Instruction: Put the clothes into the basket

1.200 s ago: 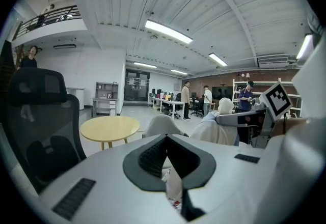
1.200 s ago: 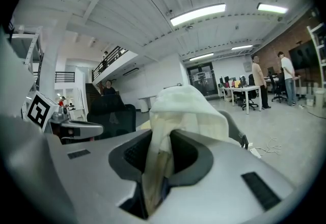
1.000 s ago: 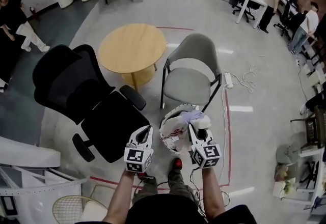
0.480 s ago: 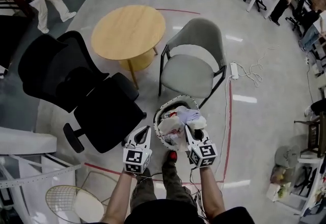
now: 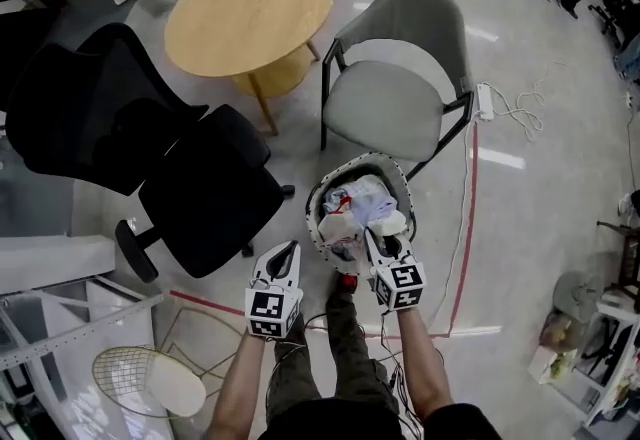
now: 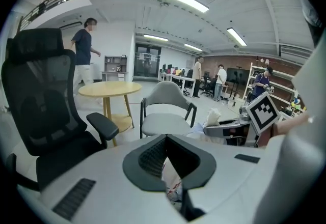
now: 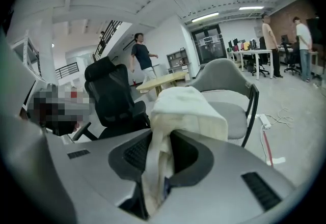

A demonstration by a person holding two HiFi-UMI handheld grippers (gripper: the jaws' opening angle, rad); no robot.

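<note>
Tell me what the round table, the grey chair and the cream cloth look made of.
Round table: light wood or laminate, matte, even tan top.
Grey chair: seat probably fabric, no glare; thin black frame looks metal.
Cream cloth: soft textile; it folds and drapes limply.

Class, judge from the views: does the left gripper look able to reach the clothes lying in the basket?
Probably yes. The left gripper hangs beside the open-topped basket of clothes, nothing between them; the right gripper, shut on a cream cloth, fills only the other side.

Grey floor (image 5: 540, 88) bears a wooden table (image 5: 250, 3), grey chair (image 5: 385, 108) and office chair (image 5: 205, 198).
</note>
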